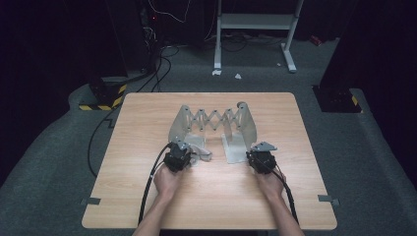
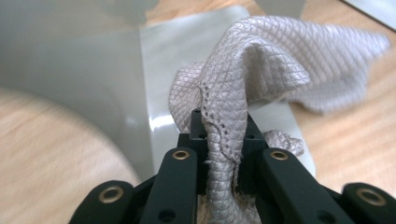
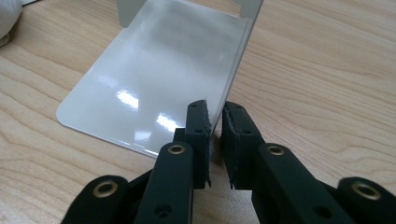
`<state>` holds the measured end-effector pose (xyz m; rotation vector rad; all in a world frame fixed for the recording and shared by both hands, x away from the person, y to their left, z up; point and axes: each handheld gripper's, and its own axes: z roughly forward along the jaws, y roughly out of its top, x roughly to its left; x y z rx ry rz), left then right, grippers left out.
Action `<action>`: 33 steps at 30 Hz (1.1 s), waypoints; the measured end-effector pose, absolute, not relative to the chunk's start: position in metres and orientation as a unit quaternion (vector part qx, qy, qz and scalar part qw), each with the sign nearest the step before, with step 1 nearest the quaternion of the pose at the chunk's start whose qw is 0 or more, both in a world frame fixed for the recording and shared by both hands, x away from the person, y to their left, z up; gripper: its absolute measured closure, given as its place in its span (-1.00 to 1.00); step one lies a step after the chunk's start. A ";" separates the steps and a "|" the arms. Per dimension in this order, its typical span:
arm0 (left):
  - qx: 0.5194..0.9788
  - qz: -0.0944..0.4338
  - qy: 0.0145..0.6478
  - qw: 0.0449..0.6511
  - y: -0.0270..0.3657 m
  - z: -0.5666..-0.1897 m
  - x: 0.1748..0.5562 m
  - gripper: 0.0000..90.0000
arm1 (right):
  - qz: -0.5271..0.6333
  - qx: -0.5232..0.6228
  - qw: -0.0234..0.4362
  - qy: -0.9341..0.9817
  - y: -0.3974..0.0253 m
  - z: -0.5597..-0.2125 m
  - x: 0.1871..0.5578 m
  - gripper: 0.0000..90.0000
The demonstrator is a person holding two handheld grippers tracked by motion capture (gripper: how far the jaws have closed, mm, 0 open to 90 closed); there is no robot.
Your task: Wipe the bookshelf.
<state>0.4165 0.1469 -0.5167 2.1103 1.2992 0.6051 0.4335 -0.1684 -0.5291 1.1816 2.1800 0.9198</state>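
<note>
Cloth point(image 2: 261, 60), centre and upper right of the left gripper view: pale grey-beige, fine diamond quilted pattern, a row of small dark perforations along one fold. Left gripper point(image 2: 222, 135): black jaws, brass-coloured rivets. Right gripper point(image 3: 215, 126), lower centre of the right gripper view: same black with brass-coloured rivets. Metal rack point(image 1: 212, 120), centre of the high view: light grey, criss-cross scissor lattice between its end plates; its base plate point(image 3: 154, 79) was glossy grey-white with bright reflections. Table point(image 1: 147, 128): light wood grain. Floor point(image 1: 373, 147): dark grey.
</note>
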 end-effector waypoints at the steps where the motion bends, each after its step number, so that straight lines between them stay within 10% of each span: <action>1: 0.789 0.225 0.490 0.294 0.149 -0.517 0.414 0.80 | 0.336 0.433 0.247 0.799 -0.168 -0.529 0.433 0.81; 33: 0.803 0.217 0.459 0.312 0.114 -0.518 0.408 0.78 | 0.336 0.433 0.248 0.799 -0.168 -0.529 0.433 0.81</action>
